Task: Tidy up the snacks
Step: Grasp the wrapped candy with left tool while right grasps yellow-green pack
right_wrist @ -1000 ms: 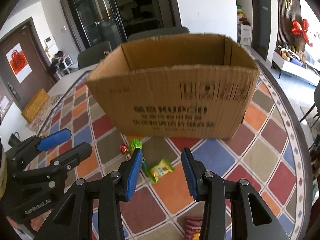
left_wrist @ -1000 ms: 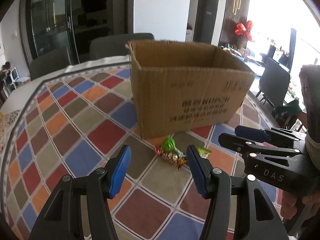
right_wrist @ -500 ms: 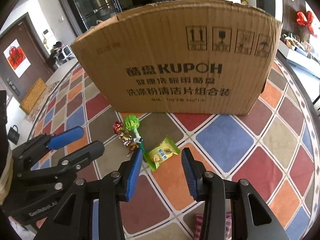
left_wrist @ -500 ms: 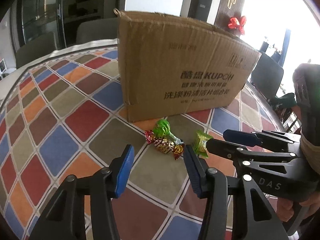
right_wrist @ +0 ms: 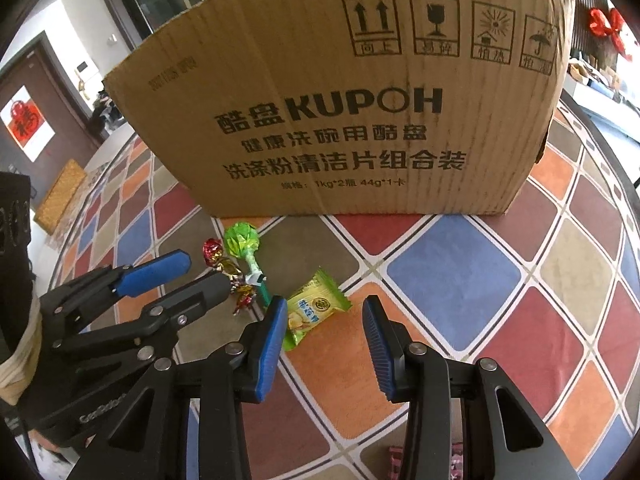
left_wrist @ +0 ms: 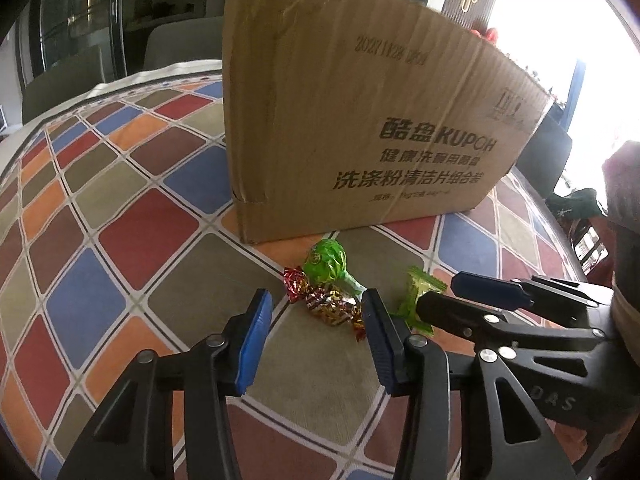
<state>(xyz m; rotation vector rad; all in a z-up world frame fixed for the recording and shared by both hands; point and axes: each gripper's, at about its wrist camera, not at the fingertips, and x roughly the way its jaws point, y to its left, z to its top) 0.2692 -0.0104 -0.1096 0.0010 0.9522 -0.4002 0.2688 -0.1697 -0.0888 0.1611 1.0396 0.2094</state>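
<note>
A brown cardboard box (left_wrist: 360, 128) (right_wrist: 360, 112) stands on the checked tablecloth. In front of it lie a green foil lollipop (left_wrist: 326, 266) (right_wrist: 240, 240), a red-gold foil candy (left_wrist: 324, 302) (right_wrist: 218, 254) and a green snack packet (right_wrist: 314, 312) (left_wrist: 416, 292). My left gripper (left_wrist: 316, 344) is open, low over the cloth, just short of the foil candy. My right gripper (right_wrist: 326, 342) is open, with the green packet just ahead, close to its left finger. Each gripper shows in the other's view, the left one (right_wrist: 172, 280) and the right one (left_wrist: 456, 292).
The table (left_wrist: 132, 224) carries a cloth of coloured diamonds. Dark chairs (left_wrist: 176, 44) stand behind it. A pink-striped packet (right_wrist: 396, 454) peeks out under my right gripper. The table's right edge (right_wrist: 608, 136) curves past the box.
Both grippers have dropped lower and moved forward toward the snacks; the box now towers above and its inside is out of sight. Both stayed open.
</note>
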